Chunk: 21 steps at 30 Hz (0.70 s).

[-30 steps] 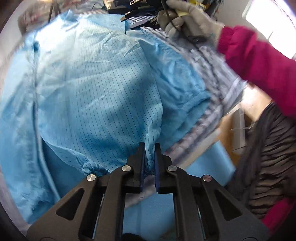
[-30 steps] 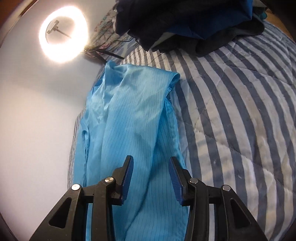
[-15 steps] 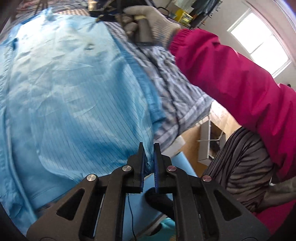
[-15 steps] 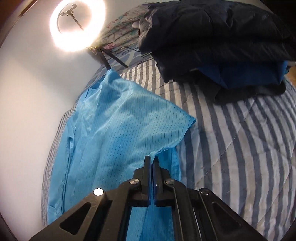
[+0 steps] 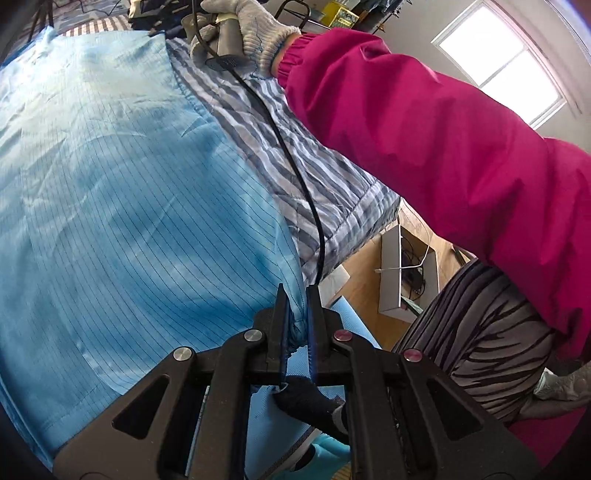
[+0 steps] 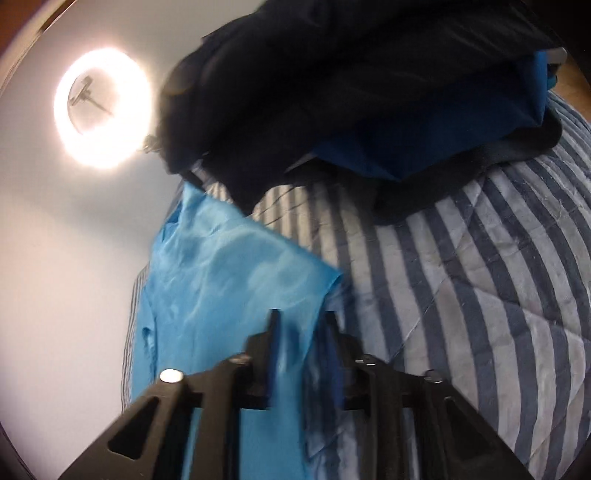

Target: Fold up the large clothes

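Two corners of one edge are what you hold. The fingers of your left gripper (image 5: 294, 295) are closed on a bunched hem corner of the blue garment (image 5: 129, 203), right at the near side of the bed. The cloth runs away from that pinch in a smooth, tight sheet, which I judge is the reason for the grip: you keep it stretched so that the fold lies flat.

This garment is thin and a little shiny, with fine dark lines in a grid and soft wrinkles. It lies spread on the striped quilt (image 5: 332, 184), which is padded and stitched, with grey-blue and white bands.

Further along the same edge, your right gripper (image 6: 301, 332) has just opened its fingers a little. The blue cloth is between them. That picture is blurred, but the pads seem to press on a thicker fold, and the corner stands lifted off the quilt.

Your gloved hand (image 5: 243, 26), in a knitted glove, holds this tool, and a black cable (image 5: 295, 173) hangs from it over the quilt.

Beyond lies a pile of dark clothes (image 6: 332, 92), heavy and soft, probably already folded. Behind it a ring light (image 6: 101, 110) glows at the wall.
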{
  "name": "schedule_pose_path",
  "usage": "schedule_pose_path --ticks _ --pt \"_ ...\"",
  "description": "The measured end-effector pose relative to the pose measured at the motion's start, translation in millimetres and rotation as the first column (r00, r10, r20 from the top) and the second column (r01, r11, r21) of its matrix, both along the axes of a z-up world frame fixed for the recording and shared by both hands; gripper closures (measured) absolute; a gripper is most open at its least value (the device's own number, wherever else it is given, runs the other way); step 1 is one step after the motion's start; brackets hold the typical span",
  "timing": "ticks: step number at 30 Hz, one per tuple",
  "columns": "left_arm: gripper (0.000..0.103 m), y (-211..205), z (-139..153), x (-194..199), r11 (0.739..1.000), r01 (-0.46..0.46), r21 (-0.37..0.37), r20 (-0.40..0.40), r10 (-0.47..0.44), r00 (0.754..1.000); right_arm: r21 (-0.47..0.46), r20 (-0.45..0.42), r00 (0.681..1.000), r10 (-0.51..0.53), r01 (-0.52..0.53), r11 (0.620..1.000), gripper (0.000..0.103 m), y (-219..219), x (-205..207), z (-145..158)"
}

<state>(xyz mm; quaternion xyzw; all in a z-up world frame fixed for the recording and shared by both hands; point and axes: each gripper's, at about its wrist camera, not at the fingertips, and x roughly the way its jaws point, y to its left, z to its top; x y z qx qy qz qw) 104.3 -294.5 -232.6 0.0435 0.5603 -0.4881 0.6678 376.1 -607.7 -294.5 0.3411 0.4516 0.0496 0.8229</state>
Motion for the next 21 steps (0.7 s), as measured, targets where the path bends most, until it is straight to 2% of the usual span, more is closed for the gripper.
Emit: schedule_pose_path --ticks 2,6,7,9,10,11,13,18,21 --pt "0.097 -1 -2 3 1.000 -0.010 -0.006 -0.026 0.010 1.000 -0.045 0.012 1.000 0.008 -0.008 0.999 0.103 3 5 3" --pt "0.097 -12 -3 4 1.000 0.000 -0.012 -0.028 -0.001 1.000 -0.254 0.015 0.999 0.047 -0.042 0.966 0.103 23 18 21" --pt "0.097 -16 -3 3 1.000 0.007 0.000 -0.018 -0.007 1.000 -0.292 0.003 0.999 0.037 -0.034 0.956 0.100 25 20 21" --pt "0.097 -24 -6 2 1.000 0.014 0.022 -0.007 -0.014 1.000 -0.288 -0.023 1.000 0.009 -0.015 0.957 0.092 26 22 16" --pt "0.096 -28 -7 2 1.000 0.008 0.028 -0.013 -0.008 1.000 -0.281 -0.035 0.999 0.000 -0.010 0.960 0.076 23 22 14" --pt "0.093 -31 -9 3 0.999 0.005 0.045 -0.020 -0.004 1.000 -0.278 -0.043 0.999 -0.006 -0.006 0.961 0.070 21 19 13" --pt "0.082 -32 -7 3 0.999 0.004 0.047 -0.035 -0.002 0.999 -0.251 -0.035 0.999 -0.004 -0.005 0.968 0.069 14 11 20" --pt "0.081 -9 27 4 0.998 -0.007 -0.060 -0.002 0.007 1.000 -0.164 0.032 0.999 0.009 -0.003 0.986 0.069 -9 -35 54" --pt "0.081 19 43 14 0.993 -0.077 -0.088 0.046 0.081 0.996 -0.161 0.072 0.994 0.082 -0.070 0.984 0.076 -5 -75 80"
